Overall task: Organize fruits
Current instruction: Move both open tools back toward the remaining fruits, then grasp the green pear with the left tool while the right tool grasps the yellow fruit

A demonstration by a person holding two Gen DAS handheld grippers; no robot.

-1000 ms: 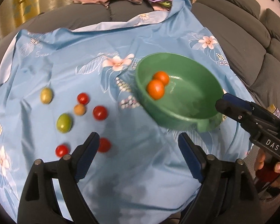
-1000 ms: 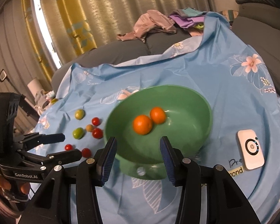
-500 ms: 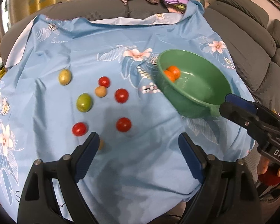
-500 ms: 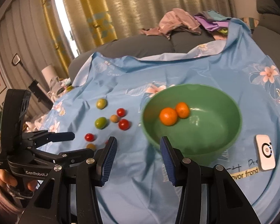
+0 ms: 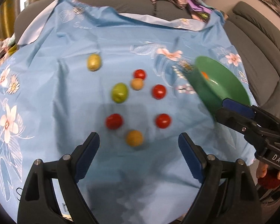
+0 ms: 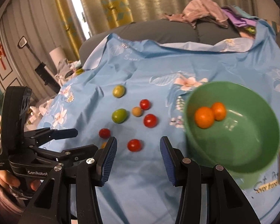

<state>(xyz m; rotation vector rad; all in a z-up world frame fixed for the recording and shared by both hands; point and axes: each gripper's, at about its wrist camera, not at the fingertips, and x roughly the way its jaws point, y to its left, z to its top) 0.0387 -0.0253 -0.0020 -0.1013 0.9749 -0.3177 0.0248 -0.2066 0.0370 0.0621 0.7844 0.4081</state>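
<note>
Left gripper [image 5: 139, 147] hovers with fingers spread wide, empty, over the loose fruit on the blue floral cloth [image 5: 65, 97]. Nearest piece: small orange fruit [image 5: 134, 138], just ahead between the fingertips. Right gripper [image 6: 138, 153] likewise spread and empty, red tomato [image 6: 134, 145] just ahead of it.

Green bowl [image 6: 252, 160] at 3 o'clock of the cluster holds two oranges [image 6: 204, 117].

Remaining on cloth, eight pieces: four red, two green-yellow, two small orange-tan. Judged roughly a fifth done; next pick probably the nearest orange fruit.
</note>
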